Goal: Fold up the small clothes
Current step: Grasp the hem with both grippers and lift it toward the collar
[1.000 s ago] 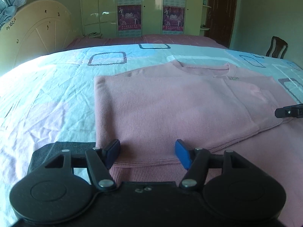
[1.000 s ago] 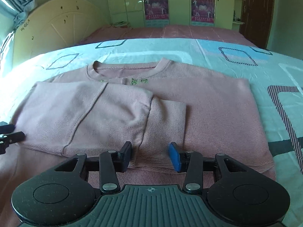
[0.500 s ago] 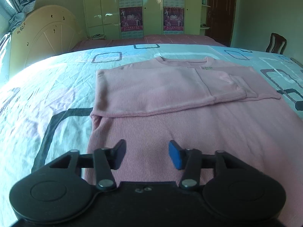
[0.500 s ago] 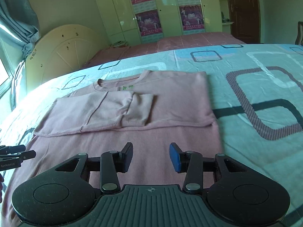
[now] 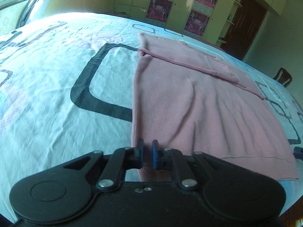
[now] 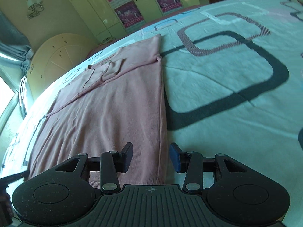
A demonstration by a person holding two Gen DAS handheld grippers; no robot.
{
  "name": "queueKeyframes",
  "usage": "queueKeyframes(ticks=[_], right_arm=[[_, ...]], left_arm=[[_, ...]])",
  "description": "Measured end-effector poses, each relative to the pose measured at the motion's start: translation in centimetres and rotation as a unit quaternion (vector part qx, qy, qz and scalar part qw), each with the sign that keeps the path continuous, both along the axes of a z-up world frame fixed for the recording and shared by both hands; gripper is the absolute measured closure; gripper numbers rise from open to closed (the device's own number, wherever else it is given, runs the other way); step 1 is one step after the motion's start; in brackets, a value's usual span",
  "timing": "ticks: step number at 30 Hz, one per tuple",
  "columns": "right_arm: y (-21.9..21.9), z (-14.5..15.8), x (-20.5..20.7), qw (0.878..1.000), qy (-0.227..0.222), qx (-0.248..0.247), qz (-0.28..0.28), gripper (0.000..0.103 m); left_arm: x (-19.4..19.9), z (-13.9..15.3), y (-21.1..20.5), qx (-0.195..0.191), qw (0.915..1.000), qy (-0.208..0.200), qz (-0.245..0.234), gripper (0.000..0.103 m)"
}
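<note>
A pink sweater (image 5: 198,102) lies flat on the bed, sleeves folded across its chest. In the left wrist view my left gripper (image 5: 146,155) is nearly shut, its pads pinching the sweater's near left hem corner. In the right wrist view the sweater (image 6: 106,117) runs away from me, and my right gripper (image 6: 151,158) is open, its jaws straddling the near right hem corner without closing on it. The right gripper's tip (image 5: 299,152) shows at the left view's right edge.
The bed sheet (image 5: 56,94) is pale with dark rounded squares. A cream headboard (image 6: 62,56) stands at the left, wardrobes with posters (image 5: 161,9) behind, a dark door (image 5: 244,24) and a chair (image 5: 283,76) at the right.
Both grippers have dropped back from the sleeves to the sweater's bottom hem corners. The left gripper has closed on the hem corner; the right has stayed open.
</note>
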State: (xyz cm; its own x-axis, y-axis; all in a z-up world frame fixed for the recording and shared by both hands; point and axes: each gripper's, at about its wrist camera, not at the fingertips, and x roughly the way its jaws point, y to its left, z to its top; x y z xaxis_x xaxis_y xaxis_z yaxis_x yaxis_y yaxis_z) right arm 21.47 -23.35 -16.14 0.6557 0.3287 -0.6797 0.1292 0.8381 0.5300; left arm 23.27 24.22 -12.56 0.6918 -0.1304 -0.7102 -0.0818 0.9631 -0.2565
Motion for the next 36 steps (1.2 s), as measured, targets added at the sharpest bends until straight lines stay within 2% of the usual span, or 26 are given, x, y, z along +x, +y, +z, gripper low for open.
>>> queueKeyframes(ticks=[1,2,3,5,7,9,10,11,14,18,21,22,23,24,25,26,28,31,32,36], right_arm=[[-0.3,-0.3,-0.4,1.000,0.006,0.015,-0.004,0.060],[-0.5,-0.5,-0.8,1.000,0.009,0.026,-0.005,0.060],[-0.5,-0.7,-1.2,0.999,0.010,0.034,-0.005,0.060],[-0.4,-0.8,-1.9,0.999,0.010,0.048,-0.001,0.060],[-0.3,-0.8,-2.4,0.999,0.007,0.053,0.001,0.060],[-0.3,-0.8,-2.7,0.998,0.003,0.063,0.002,0.047],[-0.5,-0.9,-2.8,0.997,-0.002,0.071,0.003,0.034],[-0.6,-0.8,-2.7,0.997,-0.004,0.074,0.002,0.031],[-1.2,-1.3,-2.0,0.996,-0.006,0.094,-0.002,0.032],[-2.5,-2.6,-0.2,0.989,-0.002,0.149,-0.020,0.032],[-2.3,-2.8,0.5,0.987,0.000,0.162,0.005,0.033],[-2.0,-2.9,0.6,0.986,0.002,0.167,0.018,0.036],[-1.7,-3.0,0.5,0.984,0.006,0.175,0.031,0.041],[-1.4,-3.1,0.3,0.982,0.009,0.181,0.043,0.043],[-1.2,-3.1,-0.1,0.981,0.008,0.187,0.055,0.045],[-1.0,-3.1,-0.5,0.979,0.005,0.194,0.061,0.047],[-1.2,-3.2,-1.1,0.977,0.000,0.208,0.055,0.051],[-2.1,-3.6,-1.0,0.976,0.000,0.216,0.031,0.051],[-2.3,-3.6,-0.7,0.976,0.000,0.217,0.028,0.051],[-2.1,-3.6,0.6,0.974,-0.001,0.225,0.040,0.052]], left_arm=[[-0.5,0.1,0.1,-0.016,0.9999,-0.005,0.000,0.065],[-0.9,0.3,0.1,-0.022,0.9997,-0.007,0.006,0.030],[-1.3,0.5,0.0,-0.023,0.9995,-0.011,0.020,0.019],[-1.6,0.2,0.1,-0.051,0.9985,-0.008,0.020,0.019],[-1.7,-0.3,0.3,-0.075,0.9970,-0.002,0.020,0.019],[-1.7,-0.7,0.5,-0.087,0.9960,-0.002,0.020,0.019],[-1.6,-0.8,0.8,-0.096,0.9952,0.000,0.021,0.019],[-1.4,-1.0,1.1,-0.108,0.9939,0.000,0.022,0.021],[-0.3,-1.4,2.2,-0.149,0.9886,0.002,0.018,0.022],[1.5,-1.8,3.1,-0.193,0.9811,0.007,0.007,0.023],[2.5,-2.5,3.2,-0.236,0.9715,0.016,-0.006,0.024],[2.6,-2.7,3.1,-0.250,0.9680,0.019,-0.012,0.026],[2.5,-3.0,2.9,-0.266,0.9633,0.027,-0.021,0.040],[2.3,-3.4,2.6,-0.278,0.9596,0.036,-0.030,0.062],[1.9,-4.0,2.1,-0.288,0.9554,0.047,-0.043,0.071],[1.5,-4.5,1.7,-0.287,0.9550,0.052,-0.051,0.078],[0.5,-5.0,1.6,-0.287,0.9562,0.038,-0.042,0.078],[0.5,-5.7,2.3,-0.321,0.9467,0.023,-0.009,0.077],[0.8,-5.7,2.4,-0.324,0.9459,0.019,-0.004,0.075],[2.4,-5.3,1.8,-0.305,0.9524,0.012,0.005,0.073]])
